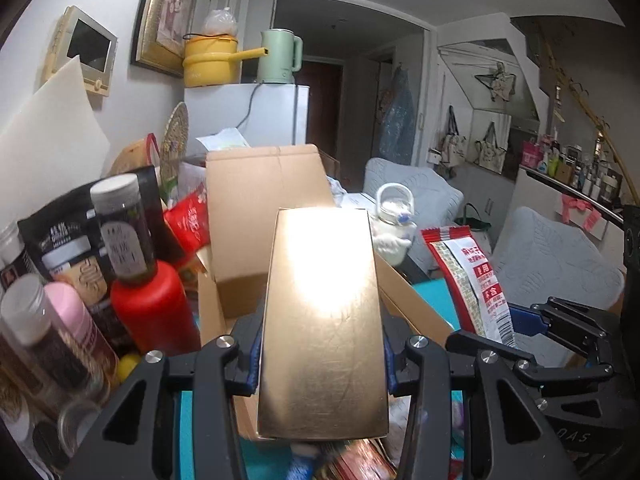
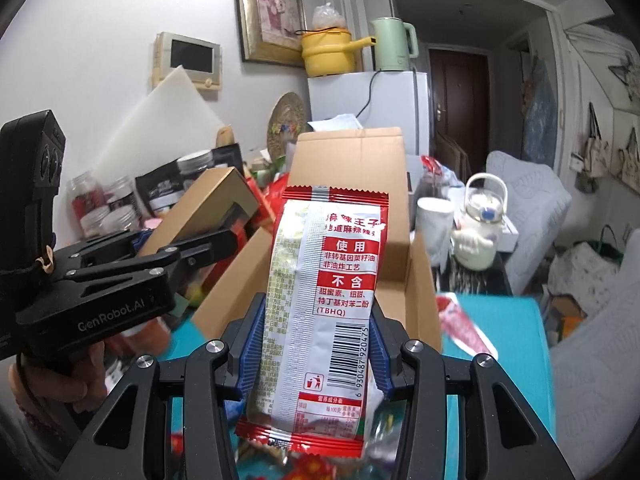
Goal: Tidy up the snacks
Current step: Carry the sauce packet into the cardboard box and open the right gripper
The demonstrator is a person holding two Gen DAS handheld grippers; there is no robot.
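At the centre of the left wrist view, the left gripper (image 1: 322, 364) has its fingers (image 1: 250, 364) clamped on both long sides of a gold box (image 1: 324, 320), held up with strong glare on its upper face. Behind it stands an open cardboard carton (image 1: 256, 208), flap raised. At left of frame, bottles and jars crowd together, a red bottle (image 1: 150, 312) foremost. At right, the right gripper (image 1: 516, 326) carries a red-and-white snack packet (image 1: 472, 280).

In the centre of the right wrist view, the right gripper (image 2: 316, 354) has its fingers (image 2: 378, 356) pressed against the edges of the snack packet (image 2: 324, 312), printed back facing the lens and standing upright before the cardboard carton (image 2: 352, 184). At left of frame, a hand (image 2: 52, 384) holds the left gripper (image 2: 180, 240) with the gold box (image 2: 204, 208). A teal counter (image 2: 504, 328) lies below.
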